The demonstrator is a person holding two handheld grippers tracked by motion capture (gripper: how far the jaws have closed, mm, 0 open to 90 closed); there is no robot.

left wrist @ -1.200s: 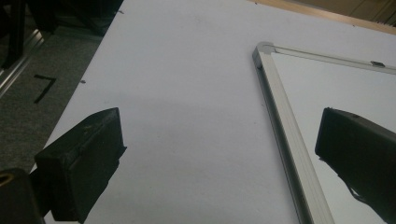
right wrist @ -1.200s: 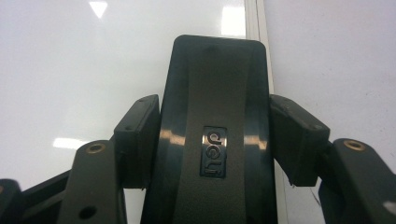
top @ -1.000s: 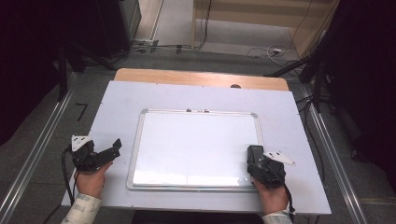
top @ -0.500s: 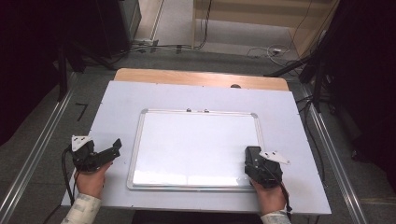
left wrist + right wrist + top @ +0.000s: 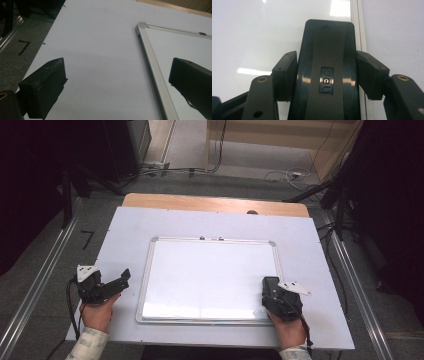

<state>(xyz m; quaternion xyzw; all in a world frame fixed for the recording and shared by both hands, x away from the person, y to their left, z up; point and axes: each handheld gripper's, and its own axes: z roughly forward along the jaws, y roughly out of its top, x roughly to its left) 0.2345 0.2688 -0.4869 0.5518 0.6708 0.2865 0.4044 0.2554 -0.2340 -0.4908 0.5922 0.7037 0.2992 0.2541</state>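
Observation:
A white board point(image 5: 210, 270) with a silver frame lies flat in the middle of the white table point(image 5: 125, 230). A black eraser point(image 5: 270, 285) rests on the board's near right corner. My right gripper point(image 5: 274, 296) straddles it; in the right gripper view the eraser point(image 5: 327, 37) sits between the two pads point(image 5: 287, 67), which stand just off its sides. These jaws have just been opening, so the right gripper point(image 5: 327, 60) is open around the eraser. My left gripper point(image 5: 119, 281) is open and empty over bare table left of the board; its jaws point(image 5: 117, 65) flank the board's frame point(image 5: 150, 65).
A wooden strip point(image 5: 215, 204) borders the table's far edge. Metal rails point(image 5: 350, 275) run along both sides, with grey floor, cables and dark stands beyond. A black corner mark point(image 5: 23, 47) is on the floor to the left.
Both hands have stayed where they were. The right gripper's body has only shifted slightly over the board's near right corner.

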